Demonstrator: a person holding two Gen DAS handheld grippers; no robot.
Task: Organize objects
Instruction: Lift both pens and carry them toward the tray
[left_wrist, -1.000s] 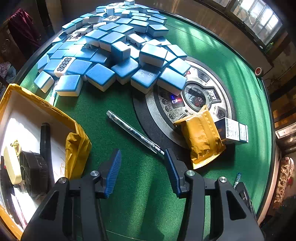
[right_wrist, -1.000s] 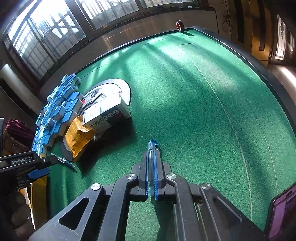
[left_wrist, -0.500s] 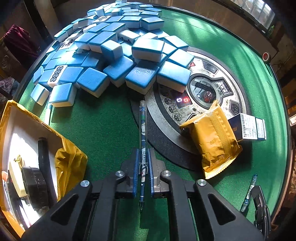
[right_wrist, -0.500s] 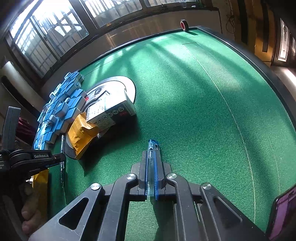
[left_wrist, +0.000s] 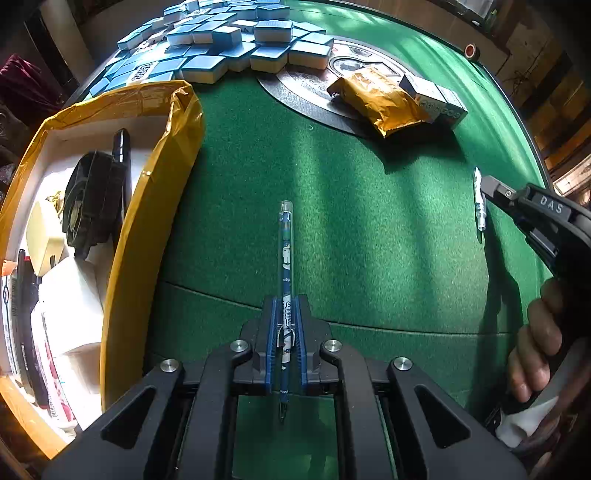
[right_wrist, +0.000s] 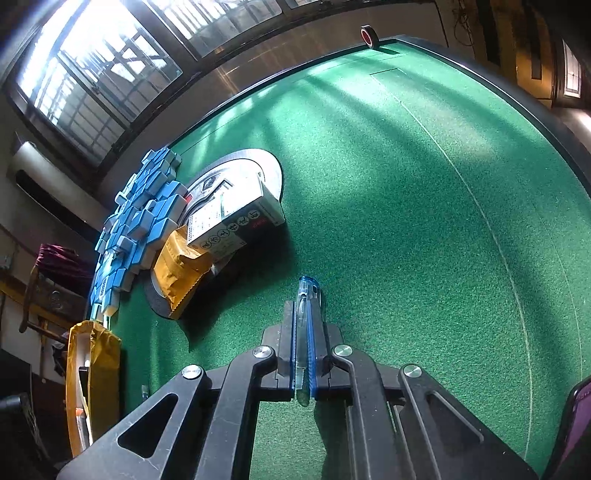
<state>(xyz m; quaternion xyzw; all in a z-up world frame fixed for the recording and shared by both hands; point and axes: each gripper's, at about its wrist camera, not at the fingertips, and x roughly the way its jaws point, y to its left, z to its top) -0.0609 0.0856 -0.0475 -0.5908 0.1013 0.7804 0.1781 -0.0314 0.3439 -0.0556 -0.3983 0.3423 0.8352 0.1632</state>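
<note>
My left gripper (left_wrist: 285, 306) is shut on a dark blue patterned pen (left_wrist: 285, 254) whose clear end points away from me over the green felt. A yellow-lined box (left_wrist: 147, 206) with a black fan and other items lies just to its left. My right gripper (right_wrist: 303, 314) is shut on a clear blue pen (right_wrist: 306, 295), held above the felt. The left wrist view shows that right gripper (left_wrist: 484, 195) and its pen (left_wrist: 478, 203) at the right, with a hand on the handle.
A heap of blue mahjong tiles (left_wrist: 221, 48) covers the far left of the table. A yellow packet (left_wrist: 380, 99) and a small printed carton (left_wrist: 436, 99) lie on the round centre panel (left_wrist: 295, 99). A red tape roll (right_wrist: 367, 36) sits on the far rim. Green felt lies between.
The left gripper closed on the dark pen and carried it back toward the near edge beside the yellow-lined box. The right gripper stayed put, still holding its clear blue pen.
</note>
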